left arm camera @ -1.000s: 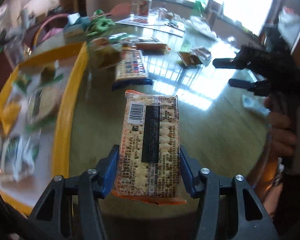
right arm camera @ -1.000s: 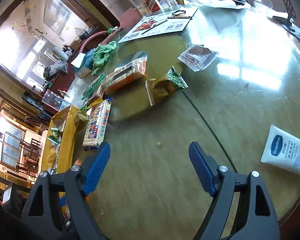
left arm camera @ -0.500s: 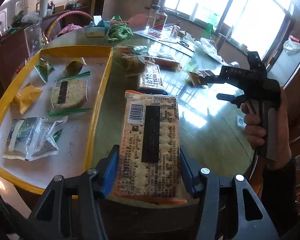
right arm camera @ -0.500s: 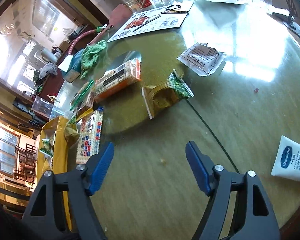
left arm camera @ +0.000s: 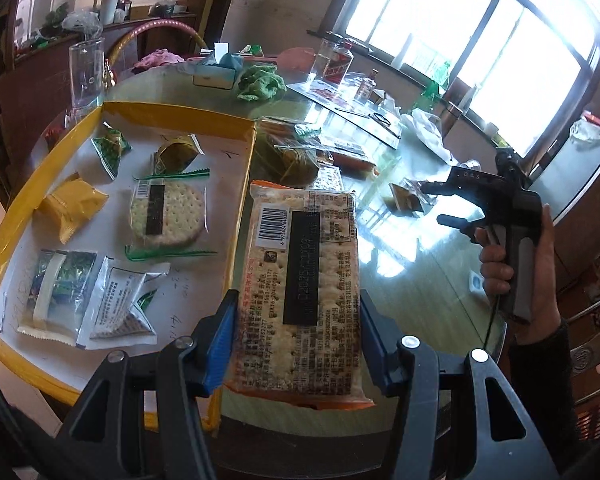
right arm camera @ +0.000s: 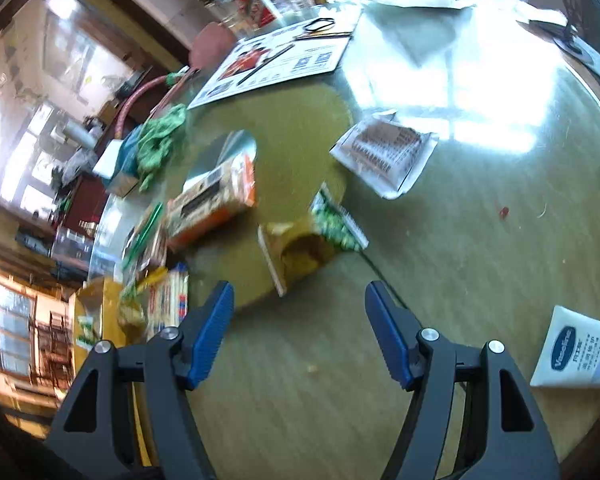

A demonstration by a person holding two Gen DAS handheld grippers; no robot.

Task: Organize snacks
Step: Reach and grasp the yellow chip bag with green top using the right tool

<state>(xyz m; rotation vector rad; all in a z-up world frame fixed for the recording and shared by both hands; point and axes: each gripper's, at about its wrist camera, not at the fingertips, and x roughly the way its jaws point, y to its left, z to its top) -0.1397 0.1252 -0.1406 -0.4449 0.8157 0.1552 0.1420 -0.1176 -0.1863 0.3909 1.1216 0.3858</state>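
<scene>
The left hand-held gripper (left arm camera: 296, 340) was closed on a long cracker pack (left arm camera: 302, 280), with its two blue pads pressing the long sides of the pack near the close end. The pack was held in the air, label side with barcode facing up, just beside the right wall of the yellow tray (left arm camera: 242, 200) and partly above the glass surface (left arm camera: 412, 264). Inside the tray several small snacks already lay apart from each other, among them a round cracker packet (left arm camera: 166, 214) and a yellow pouch (left arm camera: 72, 206). The right hand-held gripper (right arm camera: 300, 328) was open and held nothing; it hovered above the surface, pointing toward a gold-and-green snack bag (right arm camera: 312, 244) and an orange cracker box (right arm camera: 212, 200) farther away. I judge that the cracker pack is light and rather stiff as a block, but the crackers inside are brittle, so a strong squeeze could break them, and the plastic film is smooth and could slip between the pads. The grip across the narrow width seemed sensible, though it sat near one end, so the far end might sag or swing; a hold nearer to the middle would be more steady. For the snack bag on the surface, which looked soft and thin, I think it is better to pinch it at a sealed edge than at the filled middle.
</scene>
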